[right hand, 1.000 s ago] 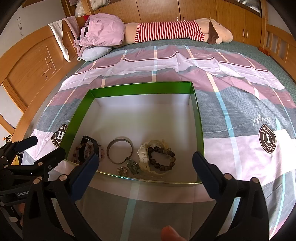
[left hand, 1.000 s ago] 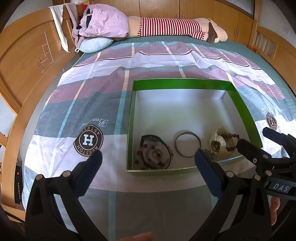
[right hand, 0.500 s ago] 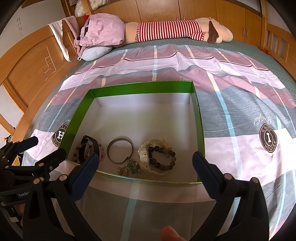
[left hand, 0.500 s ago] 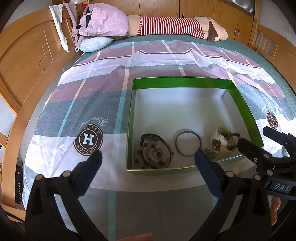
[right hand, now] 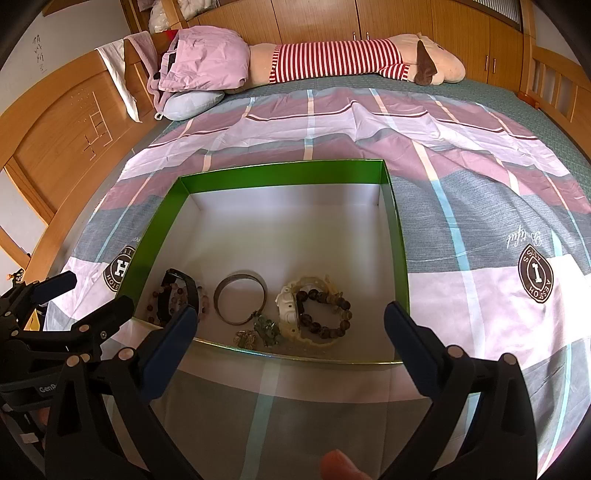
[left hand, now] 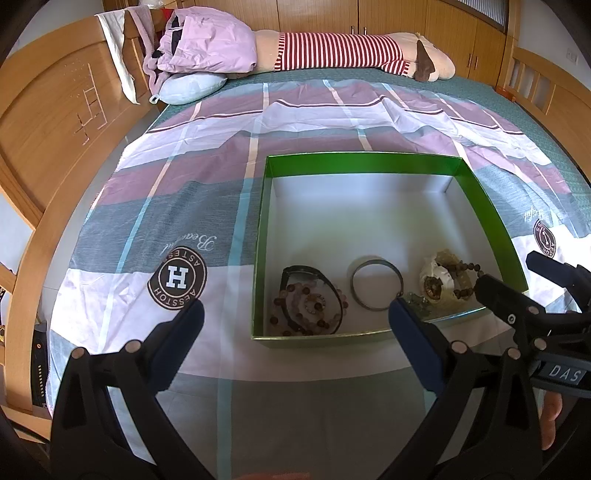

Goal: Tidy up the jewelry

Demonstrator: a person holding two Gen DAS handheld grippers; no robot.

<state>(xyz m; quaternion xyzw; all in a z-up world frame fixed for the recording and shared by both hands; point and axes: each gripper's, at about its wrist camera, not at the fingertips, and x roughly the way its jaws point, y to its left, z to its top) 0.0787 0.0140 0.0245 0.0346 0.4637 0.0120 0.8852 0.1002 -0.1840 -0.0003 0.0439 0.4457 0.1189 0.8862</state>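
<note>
Now we hover both splayed, empty tongs, left gripper and right gripper, near the green box; perhaps pinch the metal bangle by its rim.

A box sat on the bed, nearer its foot edge. Along the box's near wall lay a watch with beads in the left corner, a bangle in the middle, and a second watch under a bead bracelet to its right. Pillows lay at the bed's far edge.

Wooden bed frame at frame left, plaid sheet across centre — wooden wardrobe doors along top, daylight on the bedding.
</note>
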